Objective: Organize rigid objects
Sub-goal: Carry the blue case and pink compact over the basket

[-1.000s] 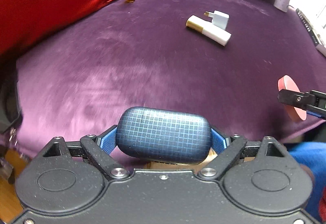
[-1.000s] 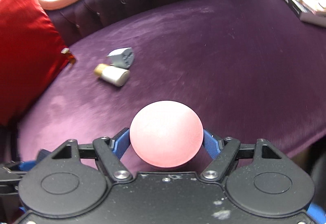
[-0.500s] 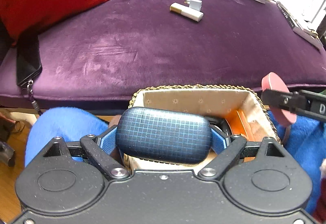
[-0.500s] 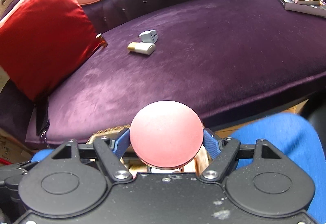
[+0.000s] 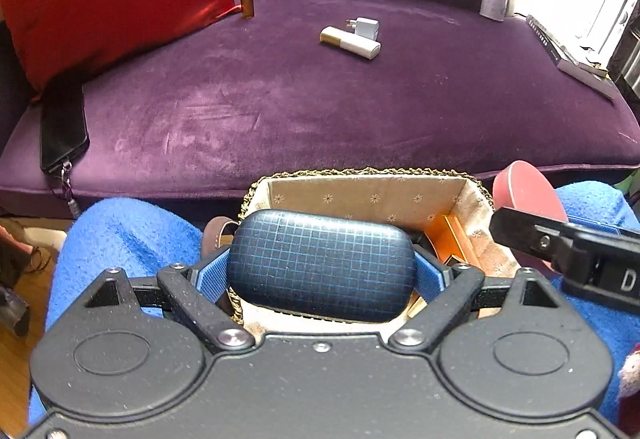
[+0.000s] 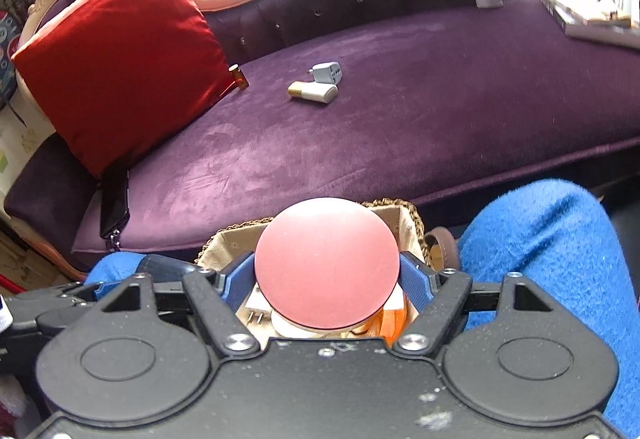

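Navy grid-textured oval case, clamped in left gripper; pink round disc, clamped in right gripper; both above lined woven basket.

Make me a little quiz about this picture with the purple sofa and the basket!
1. True or false: the left hand-held gripper holds a dark blue case.
2. What colour is the round disc in the right hand-held gripper? A) green B) pink C) yellow
3. Fill in: the white charger plug lies on the sofa beside a white and gold ____.

Key: 1 true; 2 B; 3 tube. Both hand-held grippers hang over the lined basket.
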`<state>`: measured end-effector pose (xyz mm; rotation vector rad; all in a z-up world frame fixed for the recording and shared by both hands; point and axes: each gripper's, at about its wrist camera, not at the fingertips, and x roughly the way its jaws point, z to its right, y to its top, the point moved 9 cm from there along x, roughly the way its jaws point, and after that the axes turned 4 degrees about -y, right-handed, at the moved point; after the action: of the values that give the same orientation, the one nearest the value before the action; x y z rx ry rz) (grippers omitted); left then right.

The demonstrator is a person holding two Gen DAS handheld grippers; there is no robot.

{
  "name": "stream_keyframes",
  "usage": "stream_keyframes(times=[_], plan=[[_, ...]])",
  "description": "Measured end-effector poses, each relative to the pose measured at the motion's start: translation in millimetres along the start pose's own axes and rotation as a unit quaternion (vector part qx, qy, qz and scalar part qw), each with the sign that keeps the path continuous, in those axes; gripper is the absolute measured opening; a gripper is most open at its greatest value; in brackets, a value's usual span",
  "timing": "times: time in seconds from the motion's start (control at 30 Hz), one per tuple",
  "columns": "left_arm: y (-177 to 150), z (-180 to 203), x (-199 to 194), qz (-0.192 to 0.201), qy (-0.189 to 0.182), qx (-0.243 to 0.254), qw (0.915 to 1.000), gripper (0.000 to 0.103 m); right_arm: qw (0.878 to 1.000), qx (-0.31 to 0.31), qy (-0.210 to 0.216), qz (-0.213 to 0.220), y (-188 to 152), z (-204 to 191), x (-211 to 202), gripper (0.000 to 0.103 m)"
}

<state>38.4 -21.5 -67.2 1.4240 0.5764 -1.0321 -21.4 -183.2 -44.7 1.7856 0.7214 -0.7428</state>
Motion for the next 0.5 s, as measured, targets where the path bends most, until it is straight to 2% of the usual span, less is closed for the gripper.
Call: stream_keyframes(times=[0.13,0.5], plan=[[-1.9,-1.9,6.6,-0.010,0.005,-0.005,0.9999,0.086,1.000,-0.014,-0.005,0.004,0.4,-3.4,3.1,0.076],[-1.9,-5.2,6.7,-0.010,0.014,-0.015,0.9997,0.086,1.000,-0.003,-0.003,-0.002,0.5,-1.1,8.8,0.076]])
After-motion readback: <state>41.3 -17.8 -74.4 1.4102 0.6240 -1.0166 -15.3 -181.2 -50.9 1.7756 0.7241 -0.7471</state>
